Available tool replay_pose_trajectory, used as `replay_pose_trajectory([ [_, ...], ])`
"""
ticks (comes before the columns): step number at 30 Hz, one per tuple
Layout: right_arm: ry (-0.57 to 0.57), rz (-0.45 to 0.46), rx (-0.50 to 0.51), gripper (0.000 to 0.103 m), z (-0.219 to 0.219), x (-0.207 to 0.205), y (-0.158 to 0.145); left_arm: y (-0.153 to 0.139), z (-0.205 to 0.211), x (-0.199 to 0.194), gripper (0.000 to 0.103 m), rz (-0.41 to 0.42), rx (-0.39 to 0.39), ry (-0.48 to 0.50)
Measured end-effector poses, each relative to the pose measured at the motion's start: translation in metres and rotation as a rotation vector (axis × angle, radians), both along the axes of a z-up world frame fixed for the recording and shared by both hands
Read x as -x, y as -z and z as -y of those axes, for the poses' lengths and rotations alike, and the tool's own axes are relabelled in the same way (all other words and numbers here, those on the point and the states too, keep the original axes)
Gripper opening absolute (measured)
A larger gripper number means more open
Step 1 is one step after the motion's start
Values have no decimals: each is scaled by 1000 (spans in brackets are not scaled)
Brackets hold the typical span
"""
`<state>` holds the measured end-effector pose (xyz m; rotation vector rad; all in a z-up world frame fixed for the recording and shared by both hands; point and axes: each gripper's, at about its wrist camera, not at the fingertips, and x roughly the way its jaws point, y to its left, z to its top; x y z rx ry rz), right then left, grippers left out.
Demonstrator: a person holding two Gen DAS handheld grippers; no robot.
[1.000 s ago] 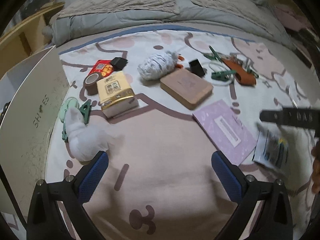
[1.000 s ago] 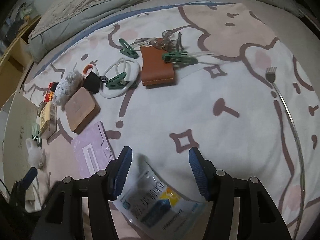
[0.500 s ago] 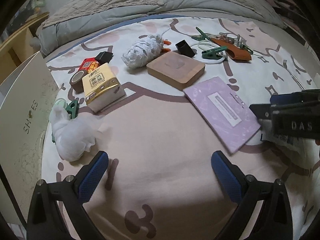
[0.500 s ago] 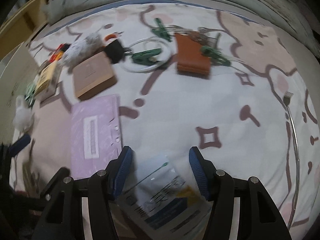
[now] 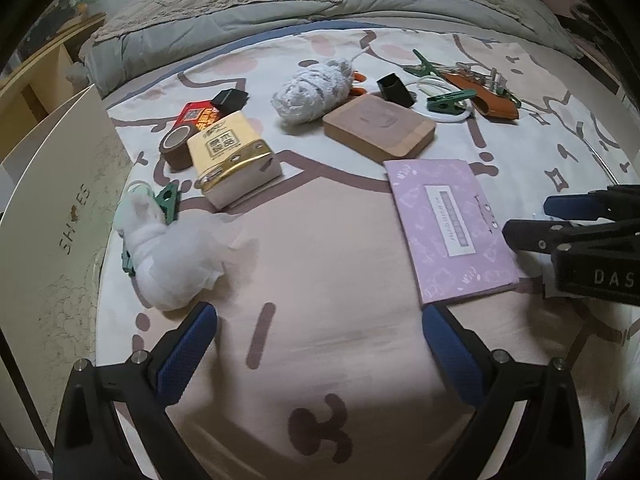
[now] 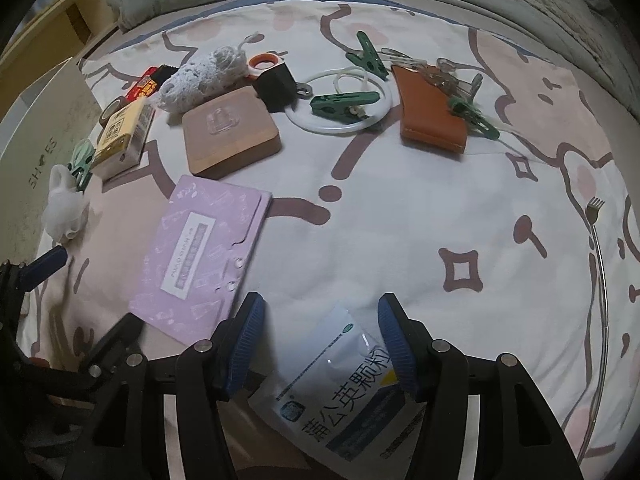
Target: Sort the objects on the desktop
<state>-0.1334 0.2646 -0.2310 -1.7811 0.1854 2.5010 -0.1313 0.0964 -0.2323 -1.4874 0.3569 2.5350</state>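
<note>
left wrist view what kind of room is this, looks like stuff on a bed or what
Most likely a bedroom: the objects lie on a bed's patterned sheet, with a rumpled grey quilt bunched along the far edge. A wooden shelf unit stands beside the bed at the left.

White/blue printed medicine sachet [image 6: 340, 384] lies flat on bedsheet, btwn right gripper's blue pads, untouched. Lilac notebook [image 6: 204, 260] flat just left of it; wooden square block [image 6: 230, 134] further back, w/ brown leather pouch [image 6: 432, 110] to the right.
</note>
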Motion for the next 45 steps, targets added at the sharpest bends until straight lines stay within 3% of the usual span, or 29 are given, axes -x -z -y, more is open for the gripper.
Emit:
replay_pose_trajectory([
  [9,2,-13,-2,62,1,2,2,-9,13,1,103,4,-33,-21],
  [13,1,-28,-10,62,2,1,2,-12,13,6,103,-72,32,-10],
  [21,13,-36,-15,62,3,5,2,1,9,20,103,-83,90,6],
  [26,-5,-37,-16,62,8,4,1,2,2,18,103,-43,42,36],
  [32,-37,-35,-21,62,17,3,0,7,10,13,103,27,-12,-1],
  [45,-204,-23,-35,62,63,-7,-2,4,37,-26,103,55,4,54],
])
